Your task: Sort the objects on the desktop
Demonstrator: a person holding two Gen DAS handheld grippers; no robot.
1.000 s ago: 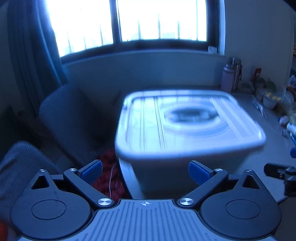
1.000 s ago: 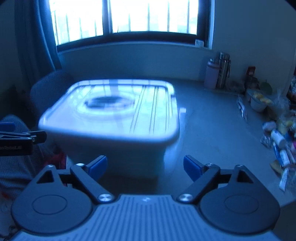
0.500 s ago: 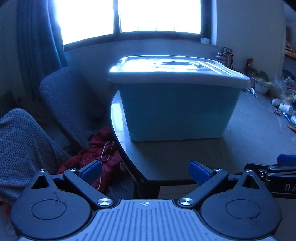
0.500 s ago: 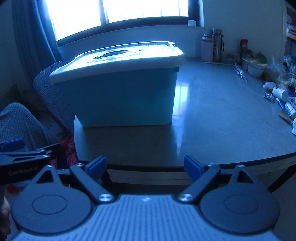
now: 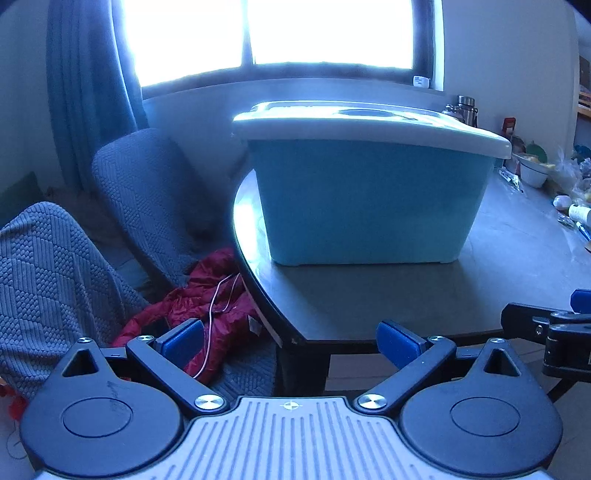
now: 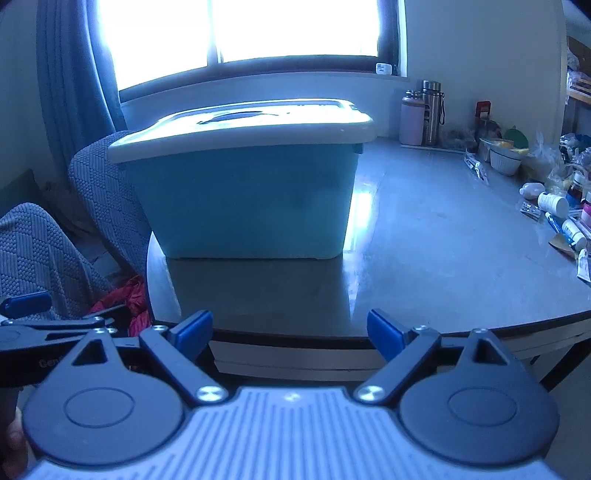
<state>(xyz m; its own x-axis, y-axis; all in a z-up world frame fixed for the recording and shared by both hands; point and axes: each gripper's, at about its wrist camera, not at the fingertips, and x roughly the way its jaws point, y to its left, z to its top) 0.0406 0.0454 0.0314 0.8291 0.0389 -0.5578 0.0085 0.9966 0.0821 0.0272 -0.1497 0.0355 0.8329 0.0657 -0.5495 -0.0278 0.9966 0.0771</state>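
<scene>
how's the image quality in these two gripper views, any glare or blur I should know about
Left wrist view: the window is blown out to pure white, leaving the teal plastic storage bin backlit and dim but sharp. Right wrist view: same blown-out window, a bright glare streak on the dark glossy tabletop beside the bin, and fisheye bending at the table edge. Both carry a blue cast.

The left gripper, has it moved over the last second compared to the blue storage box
Yes. The left gripper has pulled back and dropped: the blue storage box, fixed on the table, went from close and seen from above to farther off and side-on.
</scene>
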